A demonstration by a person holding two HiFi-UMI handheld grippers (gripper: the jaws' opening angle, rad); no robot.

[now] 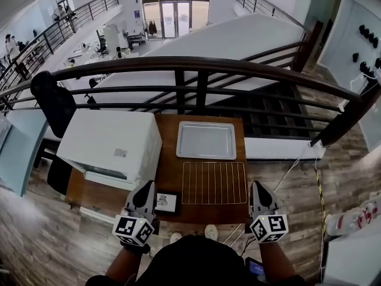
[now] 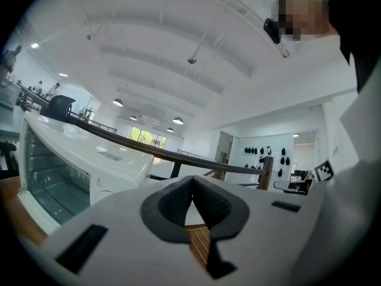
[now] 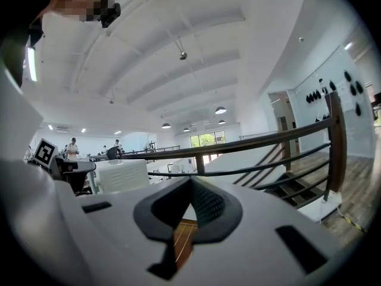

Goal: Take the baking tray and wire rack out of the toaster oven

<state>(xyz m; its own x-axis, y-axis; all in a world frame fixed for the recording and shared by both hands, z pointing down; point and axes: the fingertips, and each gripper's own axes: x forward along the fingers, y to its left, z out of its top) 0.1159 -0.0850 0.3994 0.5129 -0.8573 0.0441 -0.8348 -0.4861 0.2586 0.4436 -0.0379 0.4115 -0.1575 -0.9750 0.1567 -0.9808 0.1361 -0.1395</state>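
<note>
The baking tray (image 1: 206, 140) lies flat at the far edge of the surface (image 1: 168, 171). The wire rack (image 1: 214, 183) lies flat just in front of it, toward the near edge; whether the two touch is hard to tell. Both are outside the toaster oven (image 1: 110, 142), which stands at the surface's left side, so the task looks finished. The left tool (image 1: 144, 190) and right tool (image 1: 257, 187) hang at the near edge, one either side of the rack. Each has its jaws pressed together with nothing between them.
</note>
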